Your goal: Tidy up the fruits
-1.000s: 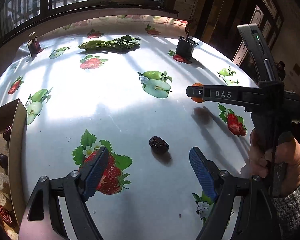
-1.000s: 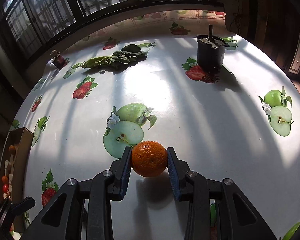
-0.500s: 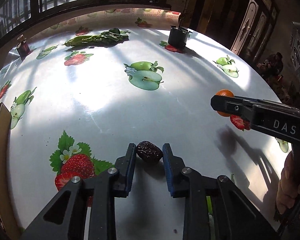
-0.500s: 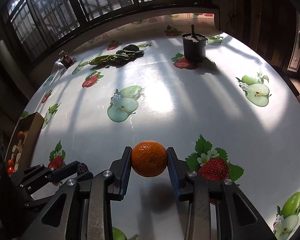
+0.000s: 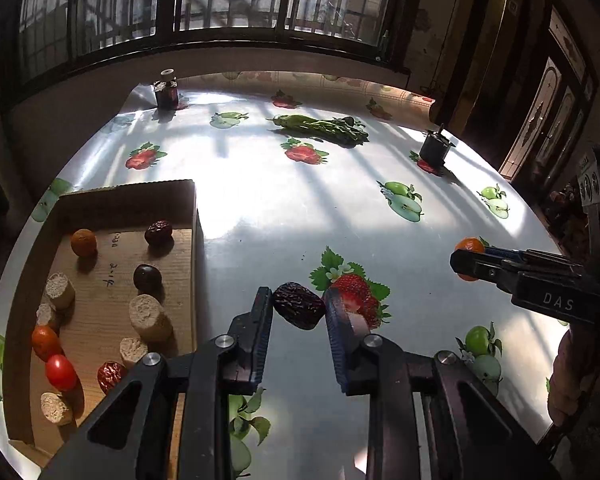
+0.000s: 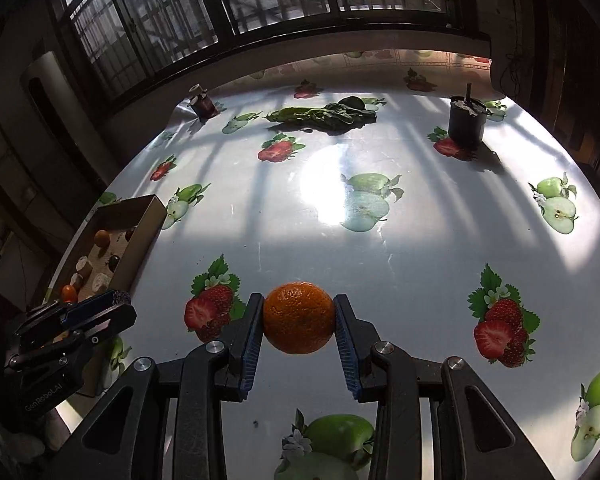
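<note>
Both claws are loaded. Nearest me, the left claw is closed down on a wrinkled dark date, pinched between its blue pads and lifted off the tabletop. It hangs just to the right of the cardboard box, near the box's front half. The right claw is clamped on a small orange, also held up in the air, well to the right of the box; from the left side I see that orange poking past the black finger.

Inside the box lie the sorted pieces: a cherry tomato, pale cut chunks, dark dates and a brownish round fruit, with bare cardboard in the middle and toward its back wall.

Farther from the box, near the window, sit a bunch of leafy greens, a dark pot and a small jar, none of them in play.

My guess is that this is the carrying step. The date needs swinging left over the box wall, high enough to clear it, then releasing low over a bare patch so it does not roll. The orange should follow behind.
</note>
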{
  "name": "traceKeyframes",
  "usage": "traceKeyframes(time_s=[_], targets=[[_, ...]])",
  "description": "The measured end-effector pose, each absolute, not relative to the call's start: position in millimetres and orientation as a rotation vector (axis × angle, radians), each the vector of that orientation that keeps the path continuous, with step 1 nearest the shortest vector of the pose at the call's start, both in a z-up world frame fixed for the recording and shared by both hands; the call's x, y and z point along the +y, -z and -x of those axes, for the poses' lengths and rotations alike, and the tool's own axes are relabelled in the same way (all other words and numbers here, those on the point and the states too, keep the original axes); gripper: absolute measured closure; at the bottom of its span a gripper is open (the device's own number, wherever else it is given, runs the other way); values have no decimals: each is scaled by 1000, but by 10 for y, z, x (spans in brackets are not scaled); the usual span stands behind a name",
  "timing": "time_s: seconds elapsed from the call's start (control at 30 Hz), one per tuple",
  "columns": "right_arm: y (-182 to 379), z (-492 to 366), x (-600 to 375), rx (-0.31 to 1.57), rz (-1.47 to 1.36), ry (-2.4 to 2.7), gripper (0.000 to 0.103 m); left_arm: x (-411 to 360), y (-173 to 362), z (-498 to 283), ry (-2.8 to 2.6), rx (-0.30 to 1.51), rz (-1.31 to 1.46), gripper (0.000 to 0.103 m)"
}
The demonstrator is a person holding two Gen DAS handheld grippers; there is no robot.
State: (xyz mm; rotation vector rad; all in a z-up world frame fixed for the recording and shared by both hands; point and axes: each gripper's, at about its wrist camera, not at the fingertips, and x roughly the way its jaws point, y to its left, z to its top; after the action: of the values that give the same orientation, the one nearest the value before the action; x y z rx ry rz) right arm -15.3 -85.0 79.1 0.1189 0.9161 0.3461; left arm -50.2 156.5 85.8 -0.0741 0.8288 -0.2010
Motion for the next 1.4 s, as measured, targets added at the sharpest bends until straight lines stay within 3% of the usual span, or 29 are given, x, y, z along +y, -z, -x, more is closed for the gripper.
traceKeyframes(time_s=[0.3, 0.6, 0.9, 1.13, 1.4], targets=[[-753, 96, 547, 948, -68, -581, 65, 2940, -673, 385, -48, 881, 202, 77], [-533, -329, 1575, 1051, -159, -720, 65, 3470, -414, 220, -104, 919, 327, 77], [-363, -432, 1778, 1087, -162, -721, 64, 3525, -366, 173, -56, 946, 382, 75], [-365, -399, 1799, 1069, -146, -714, 63, 3553, -386, 198, -64, 935, 401, 56], [-522, -355, 1619, 1026, -188, -708, 60, 3637, -614, 428, -101, 864, 438, 52]])
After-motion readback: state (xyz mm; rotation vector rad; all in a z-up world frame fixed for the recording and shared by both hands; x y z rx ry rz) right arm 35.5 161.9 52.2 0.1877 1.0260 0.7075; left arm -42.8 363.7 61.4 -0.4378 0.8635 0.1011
